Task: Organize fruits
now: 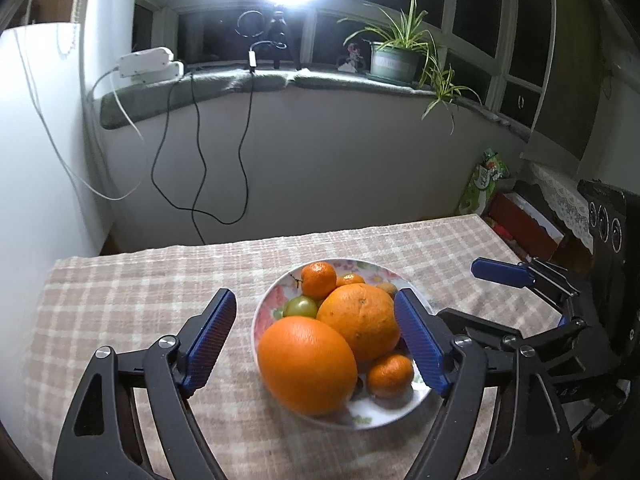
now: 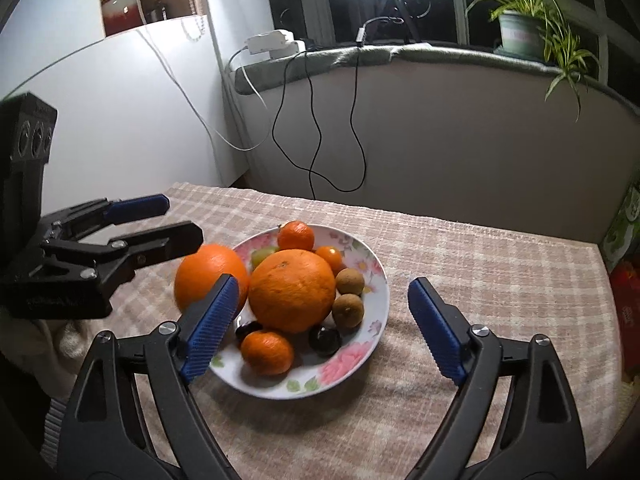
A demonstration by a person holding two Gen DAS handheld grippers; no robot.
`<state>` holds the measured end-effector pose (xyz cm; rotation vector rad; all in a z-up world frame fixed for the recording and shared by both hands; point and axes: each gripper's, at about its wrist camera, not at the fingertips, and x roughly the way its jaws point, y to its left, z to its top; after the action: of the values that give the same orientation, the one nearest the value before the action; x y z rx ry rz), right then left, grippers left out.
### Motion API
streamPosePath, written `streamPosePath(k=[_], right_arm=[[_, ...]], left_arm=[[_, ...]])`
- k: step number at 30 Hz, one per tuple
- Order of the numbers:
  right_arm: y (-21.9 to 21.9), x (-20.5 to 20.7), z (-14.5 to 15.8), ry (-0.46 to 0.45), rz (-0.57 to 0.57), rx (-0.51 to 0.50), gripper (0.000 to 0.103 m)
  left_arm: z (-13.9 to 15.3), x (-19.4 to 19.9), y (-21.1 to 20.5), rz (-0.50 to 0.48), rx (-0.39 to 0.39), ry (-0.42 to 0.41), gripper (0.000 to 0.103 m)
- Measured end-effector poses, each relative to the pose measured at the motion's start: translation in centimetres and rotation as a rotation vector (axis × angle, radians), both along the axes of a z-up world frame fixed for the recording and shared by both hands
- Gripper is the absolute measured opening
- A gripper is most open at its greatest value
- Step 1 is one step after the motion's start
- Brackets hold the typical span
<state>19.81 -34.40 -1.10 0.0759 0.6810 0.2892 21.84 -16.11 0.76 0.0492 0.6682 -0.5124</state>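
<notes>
A flowered plate (image 1: pixel 372 418) (image 2: pixel 344 364) on the checked tablecloth holds two big oranges, several mandarins, a green grape (image 1: pixel 301 306), two brown longans (image 2: pixel 349 280) and dark cherries (image 2: pixel 325 340). The larger orange (image 1: pixel 306 364) (image 2: pixel 208 276) lies at the plate's left rim, the other orange (image 1: pixel 360 320) (image 2: pixel 292 290) in the middle. My left gripper (image 1: pixel 316 300) stands open above the plate, its blue pads apart from the fruit. My right gripper (image 2: pixel 323 282) is open too, straddling the plate's right half and holding nothing. Each gripper appears in the other's view: the right gripper (image 1: pixel 460 292) and the left gripper (image 2: pixel 184 218).
The tablecloth (image 1: pixel 140 300) covers a small table whose far edge faces a white wall with hanging black cords (image 1: pixel 200 160). A potted plant (image 1: pixel 394 62) stands on the sill. A red box (image 1: pixel 524 220) and a green packet (image 1: pixel 484 184) sit beyond the table's right edge.
</notes>
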Motion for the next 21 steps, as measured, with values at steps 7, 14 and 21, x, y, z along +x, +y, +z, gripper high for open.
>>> streamPosePath(k=[7, 14, 21], right_arm=[[0.7, -2.4, 1.1, -0.027, -0.009, -0.017, 0.089], [1.3, -6.1, 2.3, -0.09, -0.042, -0.038, 0.09], [2.5, -9.4, 2.5, -0.143, -0.079, -0.109, 0.103]], left_arm=[[0.7, -2.6, 1.4, 0.034, -0.015, -0.025, 0.083], [1.2, -6.5, 3.3, 0.103, -0.04, -0.07, 0.085], [0.9, -9.5, 3.7, 0.142, -0.016, -0.109, 0.086]])
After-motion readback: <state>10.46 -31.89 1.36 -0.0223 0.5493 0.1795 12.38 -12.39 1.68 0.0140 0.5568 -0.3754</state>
